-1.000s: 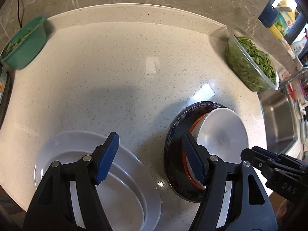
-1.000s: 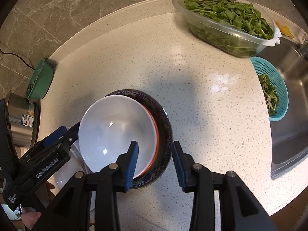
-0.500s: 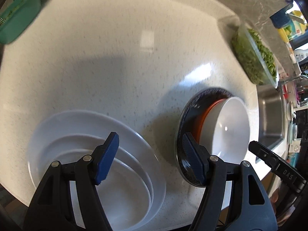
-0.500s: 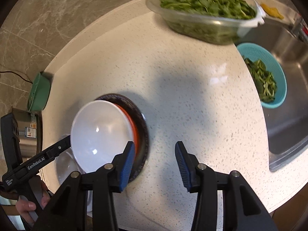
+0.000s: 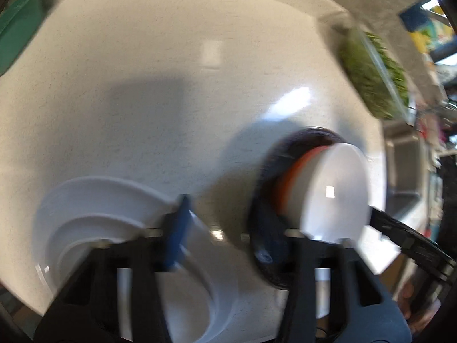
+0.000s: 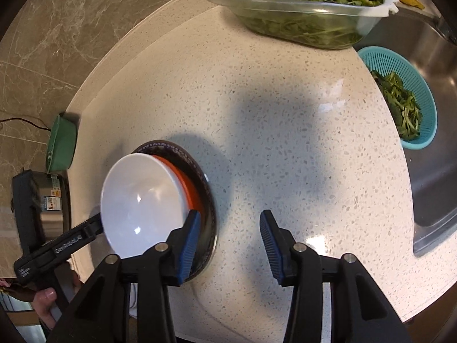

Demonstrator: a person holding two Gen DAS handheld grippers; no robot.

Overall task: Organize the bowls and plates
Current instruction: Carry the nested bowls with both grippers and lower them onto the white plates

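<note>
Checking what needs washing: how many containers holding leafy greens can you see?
2: the clear tub at the counter's back edge, and the blue colander in the sink. The green basket's contents are hidden.

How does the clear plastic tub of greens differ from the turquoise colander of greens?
The clear plastic tub is long, smooth-walled and heaped full on the speckled countertop. The turquoise colander is round, perforated, partly filled and sits in the steel sink. Both hold leafy greens.

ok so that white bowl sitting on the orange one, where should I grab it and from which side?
Probably by the rim of the white bowl: it is thin, stands proud of the orange bowl and leans clear of it. Come down from above on its near edge, one finger inside, one outside; the right gripper is nearest.
</note>
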